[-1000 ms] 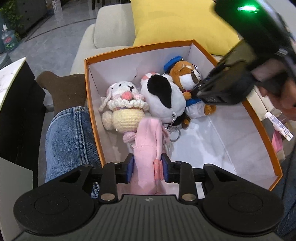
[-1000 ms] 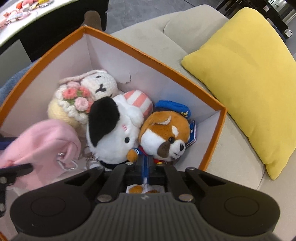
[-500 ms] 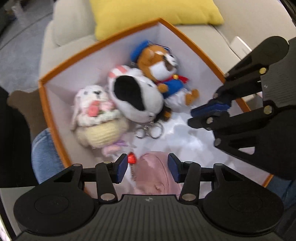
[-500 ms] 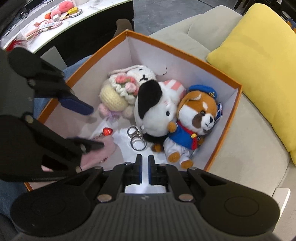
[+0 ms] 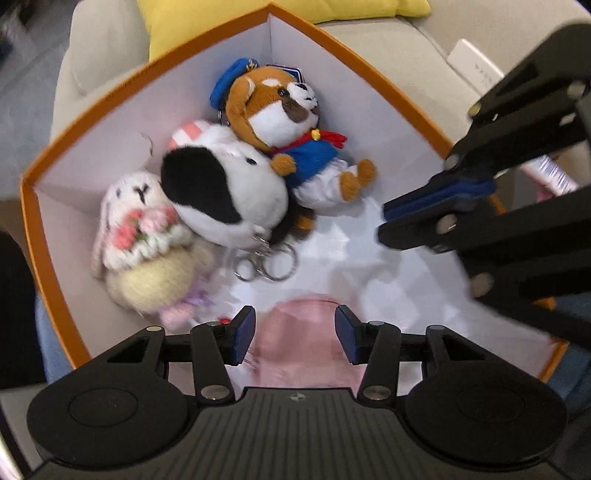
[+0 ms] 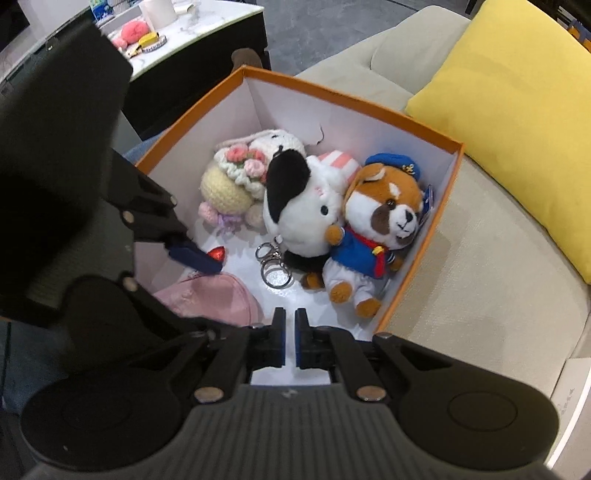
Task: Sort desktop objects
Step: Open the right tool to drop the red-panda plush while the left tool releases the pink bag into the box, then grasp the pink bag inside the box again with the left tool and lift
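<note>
An orange box (image 5: pixel 110 103) (image 6: pixel 439 206) with a white inside holds several plush toys. A sailor fox (image 5: pixel 288 122) (image 6: pixel 380 229) lies at the far side, a black-and-white plush (image 5: pixel 229 195) (image 6: pixel 303 210) with key rings beside it, and a crochet bunny (image 5: pixel 147 240) (image 6: pixel 236 177) by the wall. A pink plush (image 5: pixel 306 339) (image 6: pixel 210 299) lies on the box floor. My left gripper (image 5: pixel 293 338) is open just above it, not holding it. My right gripper (image 6: pixel 290 341) is nearly shut and empty, above the box's near edge.
The box rests on a beige sofa (image 6: pixel 480 277) with a yellow cushion (image 6: pixel 517 96). A marble-top table (image 6: pixel 173 33) with small items stands beyond. Denim-clad legs (image 5: pixel 51 339) are beside the box.
My left gripper opened and let go of the pink plush, which now lies in the box. Both grippers have drawn back and up. The right gripper let go of the sailor fox.
</note>
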`<action>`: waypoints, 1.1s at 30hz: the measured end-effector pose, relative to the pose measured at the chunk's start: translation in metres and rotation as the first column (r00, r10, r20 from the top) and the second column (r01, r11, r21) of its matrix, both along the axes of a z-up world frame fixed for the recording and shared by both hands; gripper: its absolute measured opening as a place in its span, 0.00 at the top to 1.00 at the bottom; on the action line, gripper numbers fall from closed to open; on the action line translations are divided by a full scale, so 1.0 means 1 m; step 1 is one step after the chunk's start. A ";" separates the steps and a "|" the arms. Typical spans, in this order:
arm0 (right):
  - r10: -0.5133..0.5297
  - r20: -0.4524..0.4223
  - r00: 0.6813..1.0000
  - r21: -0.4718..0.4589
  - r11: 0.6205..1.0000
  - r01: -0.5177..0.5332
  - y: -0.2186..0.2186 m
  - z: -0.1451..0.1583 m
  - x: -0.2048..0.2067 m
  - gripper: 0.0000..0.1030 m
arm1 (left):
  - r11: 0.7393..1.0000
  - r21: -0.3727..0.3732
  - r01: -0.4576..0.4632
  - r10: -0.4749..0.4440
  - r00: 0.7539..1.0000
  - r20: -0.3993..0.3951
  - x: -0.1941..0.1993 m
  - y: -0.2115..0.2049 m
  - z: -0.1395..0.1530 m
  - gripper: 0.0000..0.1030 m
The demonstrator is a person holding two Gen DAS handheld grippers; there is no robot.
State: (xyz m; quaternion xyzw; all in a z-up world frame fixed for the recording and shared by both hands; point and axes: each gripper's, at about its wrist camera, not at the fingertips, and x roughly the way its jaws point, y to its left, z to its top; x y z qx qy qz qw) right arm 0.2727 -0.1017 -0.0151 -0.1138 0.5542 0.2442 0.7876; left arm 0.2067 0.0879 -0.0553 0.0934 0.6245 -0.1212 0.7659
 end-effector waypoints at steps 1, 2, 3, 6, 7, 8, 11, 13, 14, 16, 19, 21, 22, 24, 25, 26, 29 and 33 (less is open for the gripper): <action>-0.001 0.002 1.000 -0.003 1.000 0.001 -0.001 0.000 0.000 0.93 | 1.000 0.015 0.011 -0.011 1.000 -0.003 0.001 0.002 -0.002 0.46; -0.001 0.005 1.000 -0.005 1.000 0.001 -0.001 -0.001 0.000 0.93 | 1.000 0.015 0.022 -0.022 1.000 -0.017 0.002 0.004 -0.005 0.46; 0.000 0.005 1.000 -0.004 1.000 0.000 -0.001 -0.002 -0.001 0.92 | 0.999 0.012 0.040 -0.040 0.999 -0.035 0.002 0.006 -0.007 0.46; 0.016 -0.001 1.000 0.007 1.000 -0.016 0.000 -0.005 -0.003 0.92 | 0.996 0.025 0.086 -0.084 0.994 -0.069 0.001 0.009 -0.019 0.46; 0.023 -0.003 1.000 0.011 1.000 -0.023 0.001 -0.006 -0.004 0.92 | 0.995 0.030 0.094 -0.092 0.993 -0.073 0.000 0.010 -0.024 0.46; 0.027 -0.003 1.000 0.011 1.000 -0.026 0.002 -0.007 -0.004 0.92 | 0.995 0.021 0.095 -0.094 0.993 -0.071 0.000 0.010 -0.028 0.46; 0.037 -0.006 0.999 0.009 0.999 -0.037 0.005 -0.011 -0.002 0.92 | 0.995 -0.010 0.098 -0.098 0.994 -0.058 -0.001 0.012 -0.033 0.46; 0.039 -0.007 0.999 0.005 0.999 -0.039 0.006 -0.014 0.000 0.92 | 0.994 -0.020 0.108 -0.109 0.993 -0.050 -0.002 0.011 -0.036 0.46; 0.039 -0.008 0.999 0.004 0.999 -0.039 0.007 -0.015 0.000 0.92 | 0.994 -0.022 0.109 -0.110 0.993 -0.050 -0.002 0.010 -0.038 0.47; 0.040 0.005 0.999 -0.007 0.999 -0.040 0.008 -0.017 0.000 0.93 | 0.992 -0.042 0.118 -0.120 0.992 -0.047 -0.004 0.009 -0.040 0.57; 0.045 0.028 0.999 -0.023 0.999 -0.044 0.010 -0.017 -0.002 0.91 | 0.990 -0.036 0.134 -0.135 0.990 -0.029 -0.011 0.003 -0.040 0.64; 0.036 0.032 0.999 -0.019 0.999 -0.036 0.010 -0.017 -0.003 0.91 | 0.992 -0.013 0.123 -0.123 0.992 -0.008 -0.015 -0.001 -0.038 0.74; 0.030 0.032 0.999 -0.014 0.999 -0.030 0.009 -0.016 -0.003 0.91 | 0.994 -0.002 0.105 -0.105 0.994 0.002 -0.018 -0.001 -0.036 0.78; 0.017 0.033 0.999 0.001 1.000 -0.017 0.006 -0.015 -0.006 0.91 | 0.998 -0.009 0.063 -0.063 0.998 0.021 -0.022 0.001 -0.027 0.85; 0.012 0.035 0.999 0.006 1.000 -0.013 0.006 -0.014 -0.009 0.91 | 0.999 -0.011 0.039 -0.039 0.998 0.040 -0.026 0.003 -0.020 0.86; 0.011 0.035 0.999 0.012 1.000 -0.011 0.005 -0.013 -0.012 0.91 | 1.000 -0.002 0.021 -0.021 0.998 0.063 -0.031 0.003 -0.014 0.87; 0.014 0.025 1.000 0.042 0.999 -0.015 0.004 -0.010 -0.022 0.91 | 0.999 0.028 -0.033 0.028 0.988 0.152 -0.049 0.003 0.009 0.88; 0.034 0.008 0.999 0.096 0.995 -0.034 0.005 -0.002 -0.036 0.91 | 0.989 0.040 -0.140 0.124 0.954 0.272 -0.059 0.008 0.037 0.90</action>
